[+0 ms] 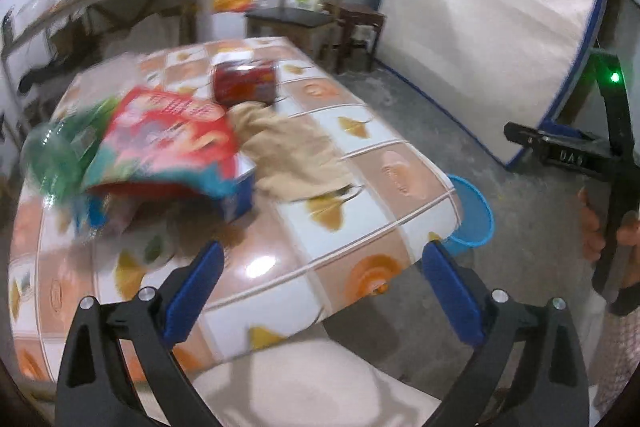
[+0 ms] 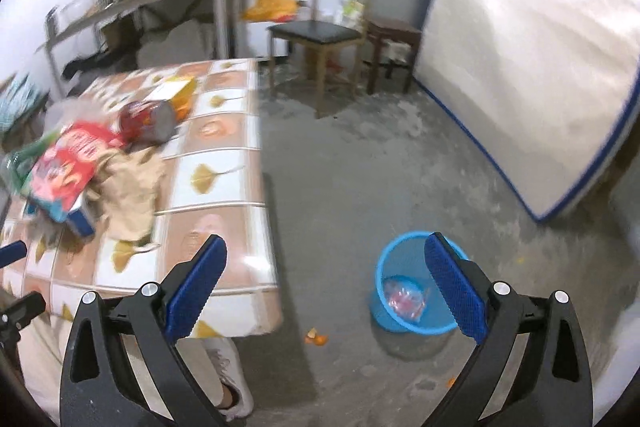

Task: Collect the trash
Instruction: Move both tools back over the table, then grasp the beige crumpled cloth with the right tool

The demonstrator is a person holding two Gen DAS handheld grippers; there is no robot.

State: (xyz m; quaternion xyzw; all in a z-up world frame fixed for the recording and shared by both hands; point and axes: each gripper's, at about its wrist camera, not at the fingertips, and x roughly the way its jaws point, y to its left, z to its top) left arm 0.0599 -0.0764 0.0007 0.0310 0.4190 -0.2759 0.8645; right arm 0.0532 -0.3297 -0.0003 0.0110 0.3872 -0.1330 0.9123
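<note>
Both tongs stand wide apart and hold nothing: the left tongs [image 1: 322,291] hang low in the frame over the near edge of the tiled surface [image 1: 360,163], and the right tongs [image 2: 326,287] hang over the concrete floor [image 2: 360,163] beside it. At left of the frame on the surface lies a blurred heap: a red snack bag [image 1: 168,143], a green wrapper [image 1: 52,155], a tan cloth [image 1: 288,151] and a red can [image 1: 245,83] on its side. The blue bin [image 2: 400,291] stands on the floor at lower right, a clear wrapper [image 2: 404,299] inside.

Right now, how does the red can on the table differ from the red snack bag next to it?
The red can is a rigid cylinder lying on its side; the red snack bag is flat, crumpled and larger. The can rests on the table; the bag lies atop a blue box. Both are red.
</note>
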